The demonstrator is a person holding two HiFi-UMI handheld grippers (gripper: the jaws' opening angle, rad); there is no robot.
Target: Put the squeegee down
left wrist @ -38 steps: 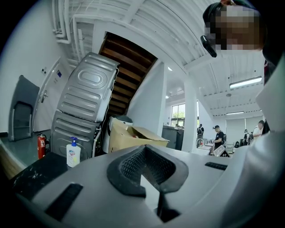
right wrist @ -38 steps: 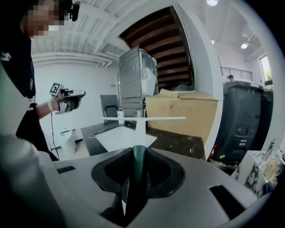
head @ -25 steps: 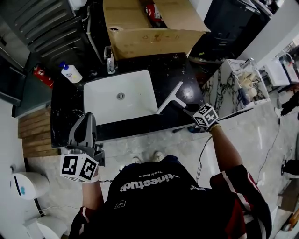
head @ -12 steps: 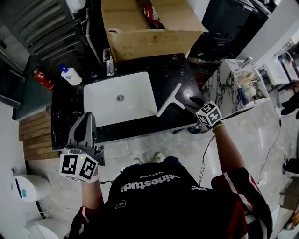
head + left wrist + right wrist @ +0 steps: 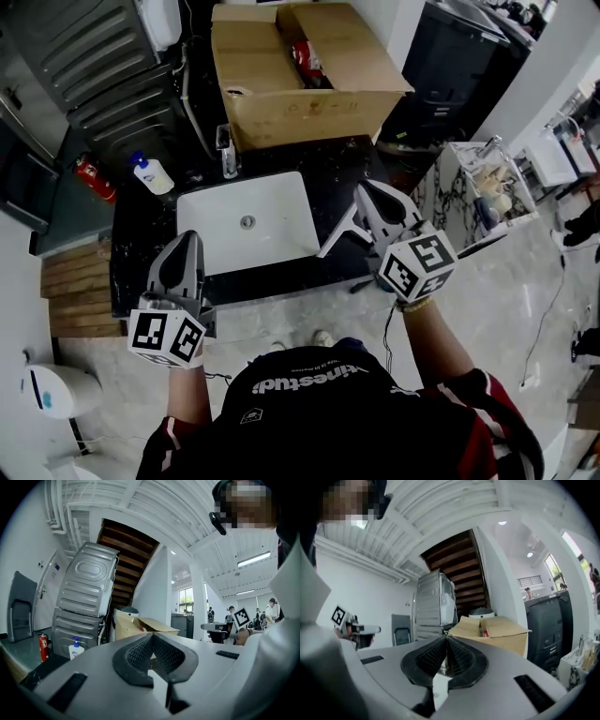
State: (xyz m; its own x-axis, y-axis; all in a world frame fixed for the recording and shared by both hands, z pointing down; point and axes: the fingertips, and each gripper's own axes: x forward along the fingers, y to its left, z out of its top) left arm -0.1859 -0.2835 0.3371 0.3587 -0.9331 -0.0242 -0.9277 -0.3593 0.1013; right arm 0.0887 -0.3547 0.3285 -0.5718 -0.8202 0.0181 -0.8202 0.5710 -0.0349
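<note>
**A:** Where is the squeegee [image 5: 333, 240] at this point?

**B:** Lying flat on the black table [image 5: 337, 161], just right of the white sink [image 5: 216, 246]. Neither claw touches it.

**A:** And the claws?

**B:** The right claw [image 5: 366, 190] hovers over its handle end, jaws closed pad to pad on nothing. The left claw [image 5: 187, 242], at the table's front edge, is likewise closed and empty.

**A:** Which step, then?

**B:** The putting-down looks finished, I'd judge. Next calls only for keeping clear.

The right tool [image 5: 366, 193] hides the handle end of the squeegee [image 5: 336, 236].
</note>
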